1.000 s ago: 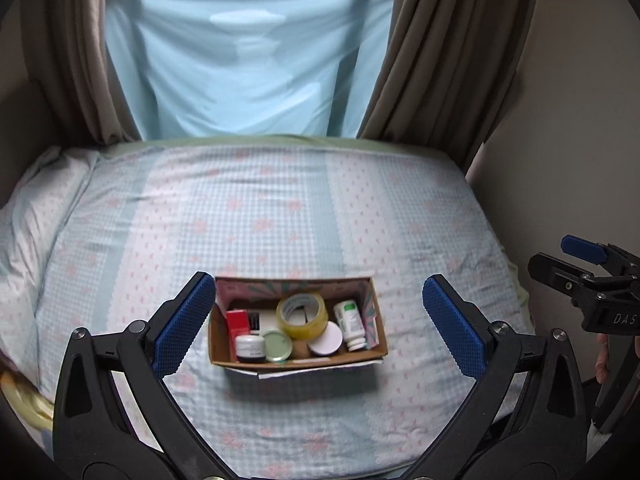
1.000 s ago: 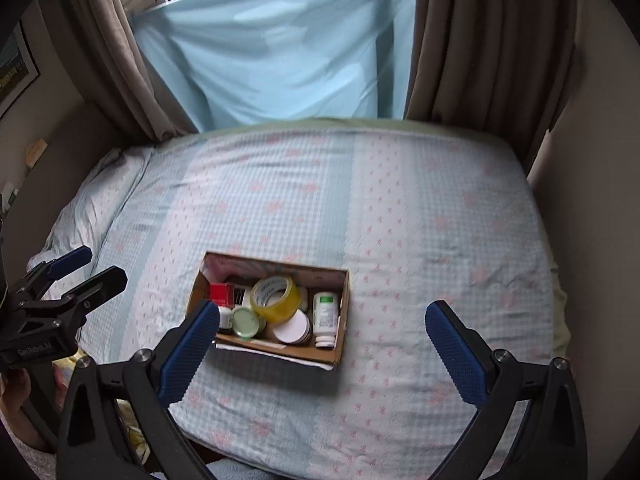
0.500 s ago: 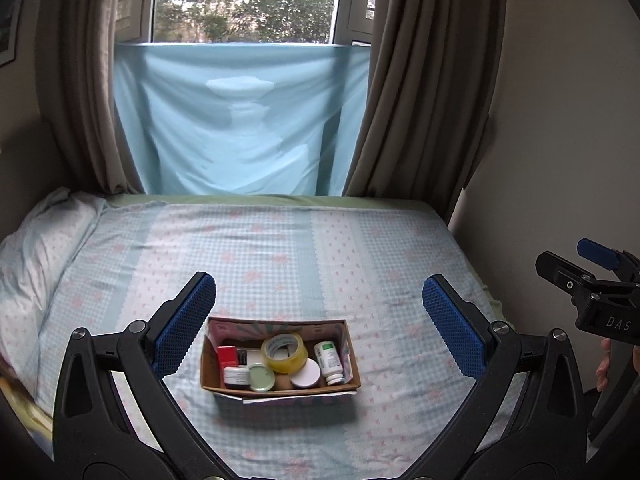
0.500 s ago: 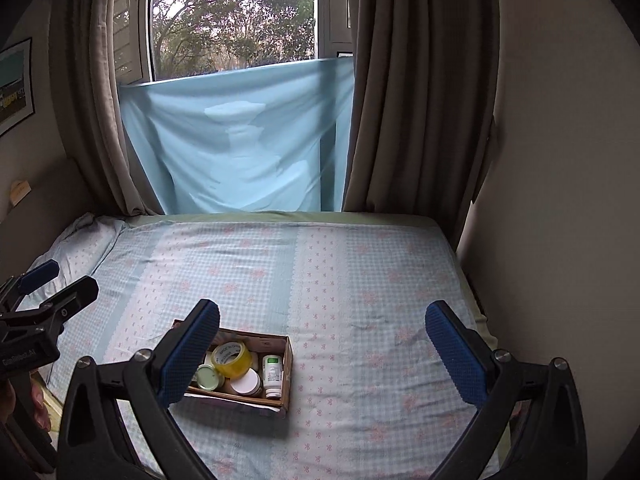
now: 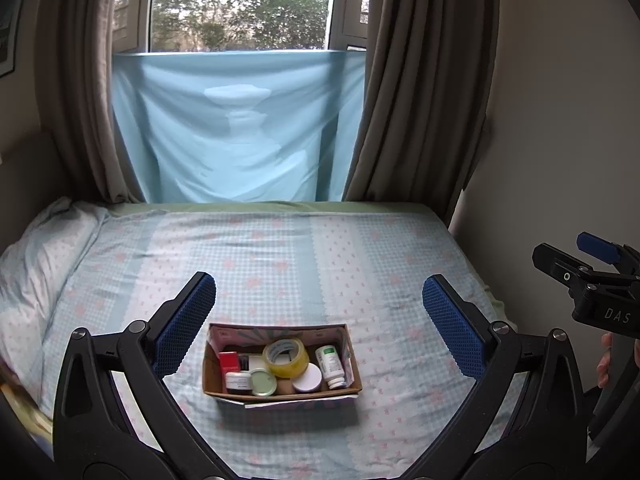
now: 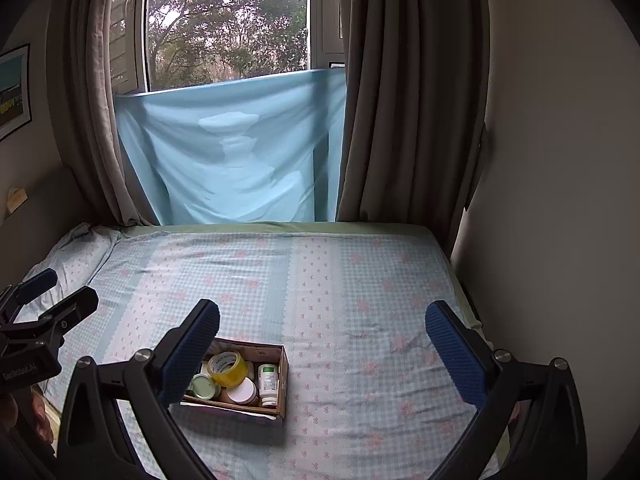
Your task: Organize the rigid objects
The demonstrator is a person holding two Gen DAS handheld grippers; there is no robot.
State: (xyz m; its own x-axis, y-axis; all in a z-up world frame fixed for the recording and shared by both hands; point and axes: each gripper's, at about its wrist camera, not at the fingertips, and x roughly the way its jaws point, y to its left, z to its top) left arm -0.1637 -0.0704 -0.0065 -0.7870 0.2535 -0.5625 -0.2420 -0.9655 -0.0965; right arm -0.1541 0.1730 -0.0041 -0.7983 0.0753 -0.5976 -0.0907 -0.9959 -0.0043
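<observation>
A shallow cardboard box (image 5: 280,393) (image 6: 281,384) sits on the bed near its front edge. It holds a yellow tape roll (image 5: 285,356) (image 6: 228,368), a white pill bottle (image 5: 331,365) (image 6: 268,384), a red box (image 5: 228,361), a green-lidded jar (image 5: 262,382) (image 6: 205,386), a white-lidded jar (image 5: 307,377) (image 6: 240,392) and a small white jar (image 5: 238,382). My left gripper (image 5: 319,324) is open, well back from the box, which lies between its fingers in view. My right gripper (image 6: 322,344) is open too, with the box behind its left finger.
The bed (image 5: 304,248) has a blue checked sheet with pink flowers and a pillow (image 5: 36,248) at the left. A wall (image 5: 560,160) runs along its right side. Brown curtains (image 5: 420,80) and a light blue cloth (image 5: 240,128) hang at the window behind. A hand (image 5: 606,360) shows by the right gripper.
Both cameras pulled back and tilted up from the box, so it looks smaller and lower and the window came into view. Both grippers stayed open.
</observation>
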